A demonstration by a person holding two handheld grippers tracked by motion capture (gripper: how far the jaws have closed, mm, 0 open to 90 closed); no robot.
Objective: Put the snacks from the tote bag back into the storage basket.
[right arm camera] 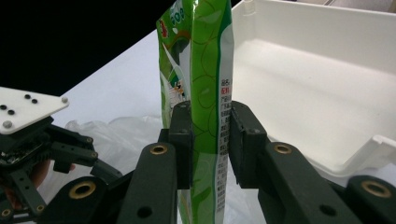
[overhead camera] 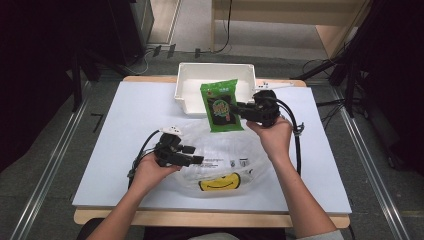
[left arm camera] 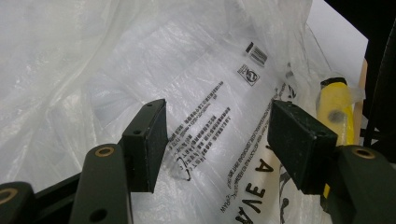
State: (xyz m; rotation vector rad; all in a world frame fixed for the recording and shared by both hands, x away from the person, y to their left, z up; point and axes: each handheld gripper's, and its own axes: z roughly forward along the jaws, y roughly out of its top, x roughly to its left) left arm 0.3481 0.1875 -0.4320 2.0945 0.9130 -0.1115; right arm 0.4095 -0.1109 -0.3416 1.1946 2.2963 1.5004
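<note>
Clear, crinkled plastic made up the bag (overhead camera: 220, 160) that lay across the near middle of the desk (overhead camera: 125, 115), its printed yellow smiley face toward the near edge. At its left side the left gripper (overhead camera: 196, 155) lay level in the person's left hand (overhead camera: 150, 172), pointed to the right over the bag. In the left gripper view its jaws stood apart with nothing pressed between them; the bag (left arm camera: 210, 107), with black lettering and a small barcode, spread behind and between the pads without being pinched.

Farther right and toward the far edge, the green snack packet (overhead camera: 221, 106) hung above the bag's far rim, just in front of the white bin (overhead camera: 187, 92) that stood at the middle of the desk's far edge. The right gripper (overhead camera: 240, 111), held in the right hand (overhead camera: 272, 135), clamped the packet at its right edge, the jaws pointing left. In the right gripper view the two black pads pressed on either side of the packet (right arm camera: 205, 93), which stood upright on its edge between them, with the bin (right arm camera: 327, 93) beyond it on the right and the left gripper (right arm camera: 46, 144) low on the left.
</note>
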